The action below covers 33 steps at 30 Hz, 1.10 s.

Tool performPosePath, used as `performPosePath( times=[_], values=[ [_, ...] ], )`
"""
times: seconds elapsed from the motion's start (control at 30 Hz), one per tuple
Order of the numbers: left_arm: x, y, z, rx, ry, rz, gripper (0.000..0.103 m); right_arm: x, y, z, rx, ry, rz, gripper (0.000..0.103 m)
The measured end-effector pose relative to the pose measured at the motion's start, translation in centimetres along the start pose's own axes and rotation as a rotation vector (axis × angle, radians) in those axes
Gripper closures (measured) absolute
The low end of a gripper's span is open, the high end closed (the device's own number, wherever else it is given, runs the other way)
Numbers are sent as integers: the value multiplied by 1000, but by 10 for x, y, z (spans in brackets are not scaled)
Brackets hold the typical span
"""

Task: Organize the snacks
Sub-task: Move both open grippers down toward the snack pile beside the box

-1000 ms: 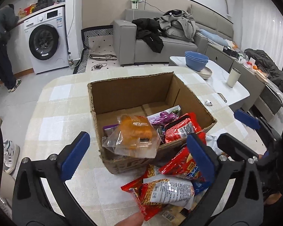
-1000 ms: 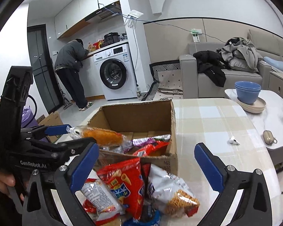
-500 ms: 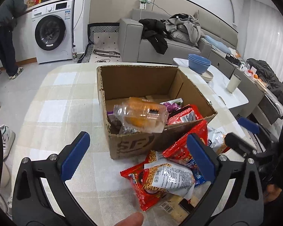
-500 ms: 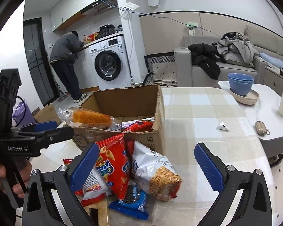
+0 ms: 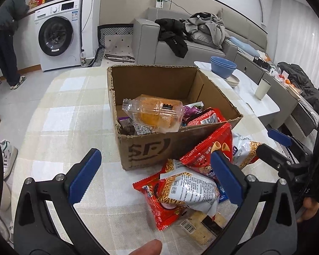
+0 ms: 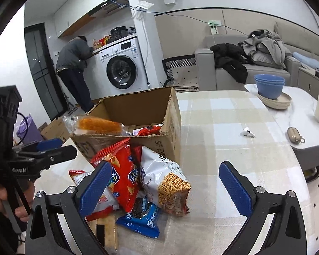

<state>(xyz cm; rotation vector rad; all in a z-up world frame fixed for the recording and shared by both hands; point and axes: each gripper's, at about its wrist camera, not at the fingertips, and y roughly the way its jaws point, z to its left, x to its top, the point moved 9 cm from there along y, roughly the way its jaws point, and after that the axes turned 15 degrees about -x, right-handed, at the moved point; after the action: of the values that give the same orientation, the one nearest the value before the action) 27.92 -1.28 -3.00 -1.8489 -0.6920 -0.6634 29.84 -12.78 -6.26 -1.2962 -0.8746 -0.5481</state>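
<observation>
Checkered tablecloth is hosting leftovers; both grippers are gaping empty, so I'd go for the noodle-snack bag mid-body, then the cardboard box.

Corrugated cardboard box: matt brown, torn rough rim. Bread packet: clear crinkled plastic film, glossy. Red chip bag and noodle-snack bag: shiny printed foil. Checked tablecloth: matt woven cloth. Gripper pads: blue ribbed rubbery finish on matt black plastic arms. Blue bowls: smooth, glossy.
</observation>
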Motion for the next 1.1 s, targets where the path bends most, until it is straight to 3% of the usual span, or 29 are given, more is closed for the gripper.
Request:
performPosePath(
  times=[0.27,0.77,1.1],
  values=[
    [-12,4,-9,7,-7,17,1,-6,3,-9,46,8,27,0],
    [-47,22,-32,-14,17,98,1,-35,30,-21,92,-1,174,1],
    [-59,35,-44,-37,45,163,1,-41,48,-17,134,92,227,1]
  ],
)
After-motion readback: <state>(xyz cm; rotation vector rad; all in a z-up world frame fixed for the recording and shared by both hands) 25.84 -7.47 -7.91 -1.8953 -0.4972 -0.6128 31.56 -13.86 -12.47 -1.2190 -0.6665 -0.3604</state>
